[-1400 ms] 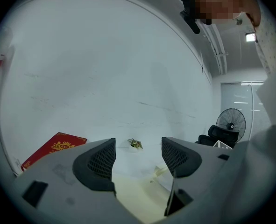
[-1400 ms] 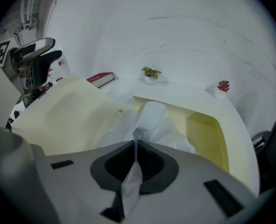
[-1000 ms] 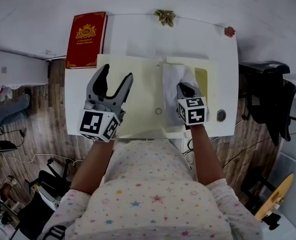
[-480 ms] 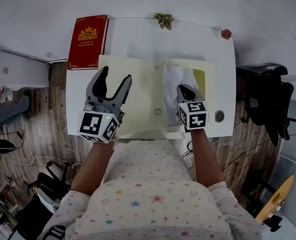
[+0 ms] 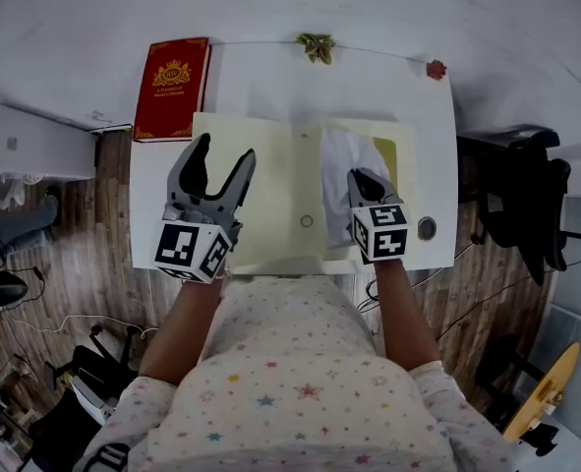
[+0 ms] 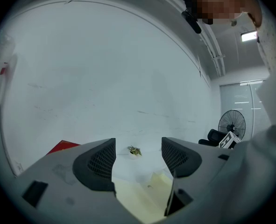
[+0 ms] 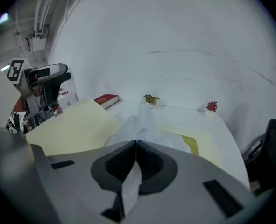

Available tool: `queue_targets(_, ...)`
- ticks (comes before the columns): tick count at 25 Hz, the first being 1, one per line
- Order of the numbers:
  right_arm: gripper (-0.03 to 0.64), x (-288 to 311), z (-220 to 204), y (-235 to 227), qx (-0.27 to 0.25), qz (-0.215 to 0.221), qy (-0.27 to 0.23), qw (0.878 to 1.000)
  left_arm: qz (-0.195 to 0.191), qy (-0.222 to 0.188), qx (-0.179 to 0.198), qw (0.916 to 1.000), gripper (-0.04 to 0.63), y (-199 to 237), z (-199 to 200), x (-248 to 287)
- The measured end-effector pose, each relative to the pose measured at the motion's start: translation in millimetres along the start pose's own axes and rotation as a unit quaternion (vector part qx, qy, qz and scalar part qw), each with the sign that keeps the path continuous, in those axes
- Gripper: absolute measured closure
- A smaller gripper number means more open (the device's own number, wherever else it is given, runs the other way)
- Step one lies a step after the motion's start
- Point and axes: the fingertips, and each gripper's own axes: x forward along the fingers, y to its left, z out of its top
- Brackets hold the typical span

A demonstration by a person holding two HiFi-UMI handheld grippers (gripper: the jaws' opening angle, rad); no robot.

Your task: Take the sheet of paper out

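- Since the sheet of paper (image 5: 343, 157) is thin and floppy, I'd guess it crumples or tears if yanked. A pinch on its near edge and a slow slide out seems the way.
- It lies on the right half of the open yellow folder (image 5: 261, 195), bunched up where the right gripper (image 7: 136, 146) has its jaws closed on it.
- Left gripper (image 5: 223, 157) hangs over the folder's left half, jaws wide apart, nothing in them.
- Can't tell if any of the sheet is tucked under something; the right gripper covers its near edge from above.
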Motion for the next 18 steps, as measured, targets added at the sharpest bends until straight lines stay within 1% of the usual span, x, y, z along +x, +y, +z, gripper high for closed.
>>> queue_targets(12,0.614,-25.5,17.9,-1.0,0.0,-0.012,-0.036,0.999,-0.001,-0.015,0.004,0.9999,0.31,-2.1,13.1,-6.1)
queue_targets(18,0.614,-31.9,22.5,-2.3,0.002,-0.015,-0.046,0.999,-0.004,-0.019,0.009,0.9998,0.31,-5.9,18.6,-8.1)
